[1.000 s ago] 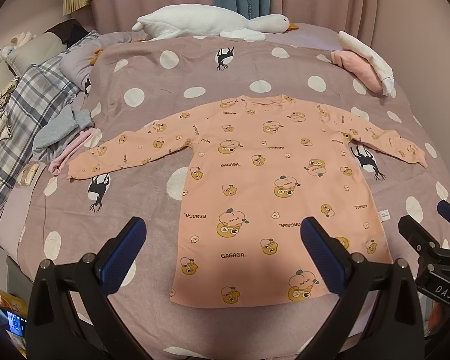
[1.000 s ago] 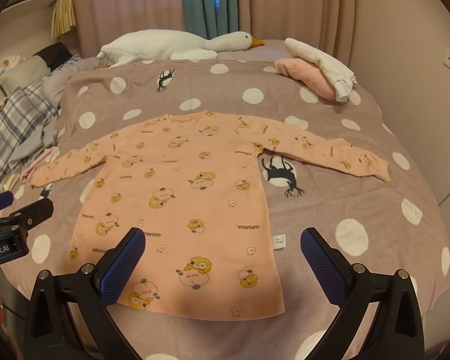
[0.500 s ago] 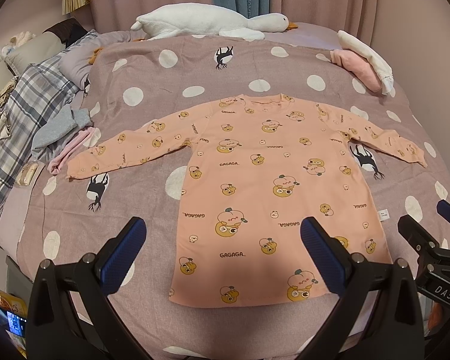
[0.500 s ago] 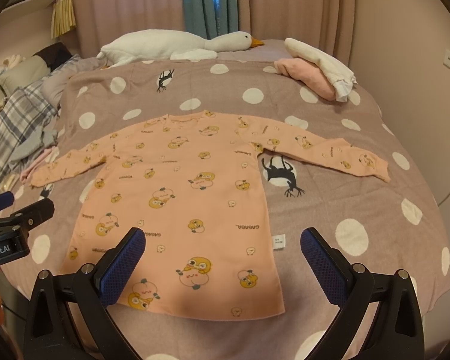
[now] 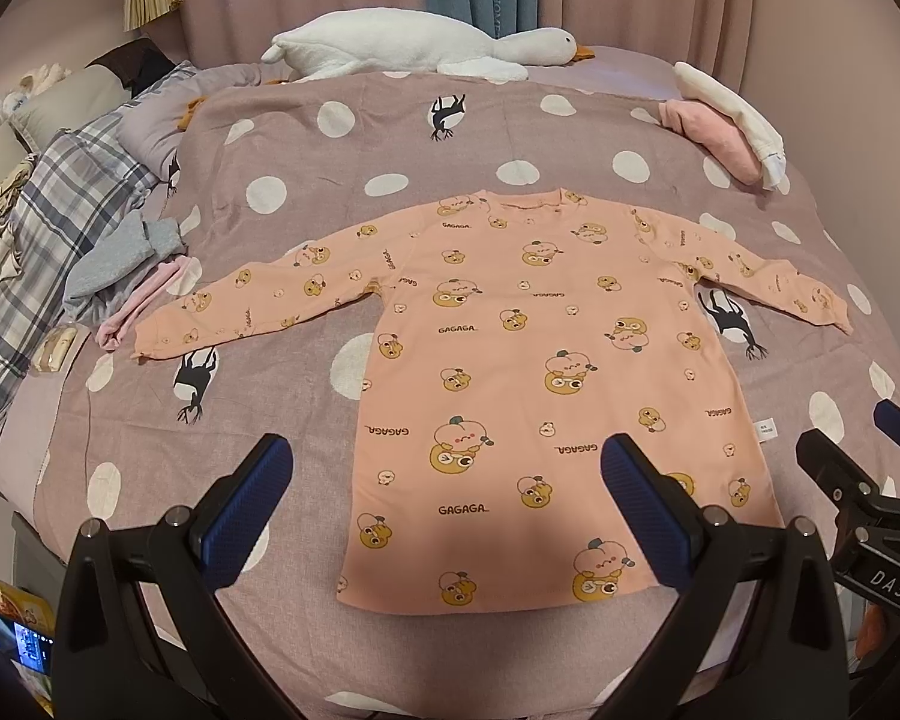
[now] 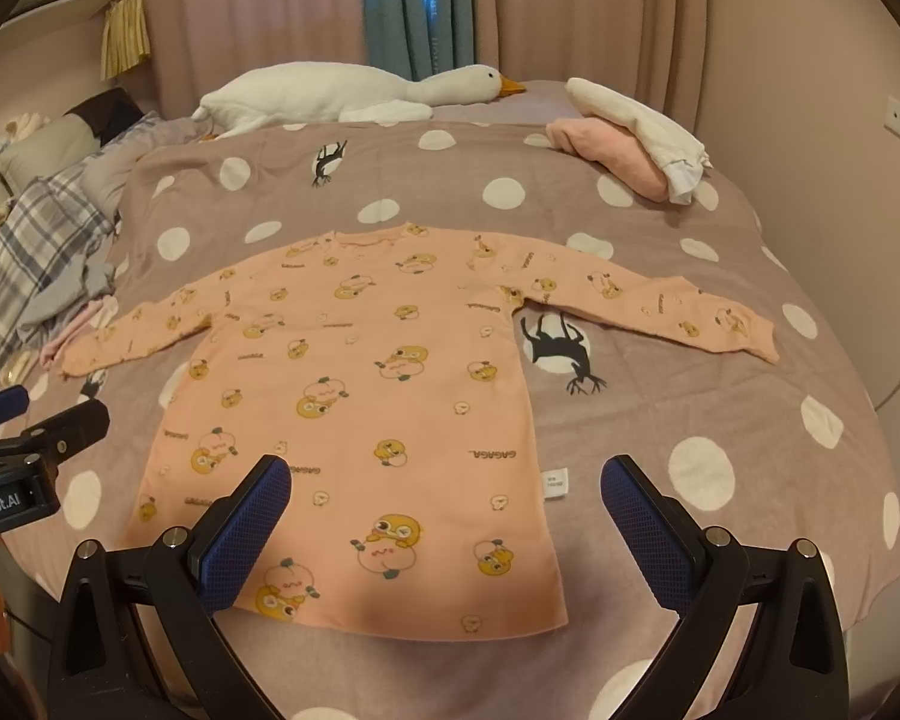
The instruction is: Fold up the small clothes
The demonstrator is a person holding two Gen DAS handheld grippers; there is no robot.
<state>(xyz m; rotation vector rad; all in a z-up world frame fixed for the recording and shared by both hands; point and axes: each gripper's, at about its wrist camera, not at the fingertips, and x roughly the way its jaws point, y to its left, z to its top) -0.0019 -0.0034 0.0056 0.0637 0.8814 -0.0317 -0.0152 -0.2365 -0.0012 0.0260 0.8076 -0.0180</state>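
Note:
A small peach long-sleeved shirt (image 5: 528, 354) with cartoon prints lies flat on the bed, both sleeves spread out, hem toward me; it also shows in the right wrist view (image 6: 366, 396). My left gripper (image 5: 447, 501) is open and empty, held above the bed in front of the hem's left half. My right gripper (image 6: 447, 510) is open and empty, in front of the hem's right half. Each gripper shows at the edge of the other's view.
The bed has a mauve polka-dot cover (image 5: 306, 138). A white goose plush (image 5: 414, 51) lies at the far end. Folded pink and white clothes (image 5: 726, 126) sit far right. A plaid blanket and loose grey and pink garments (image 5: 114, 264) lie on the left.

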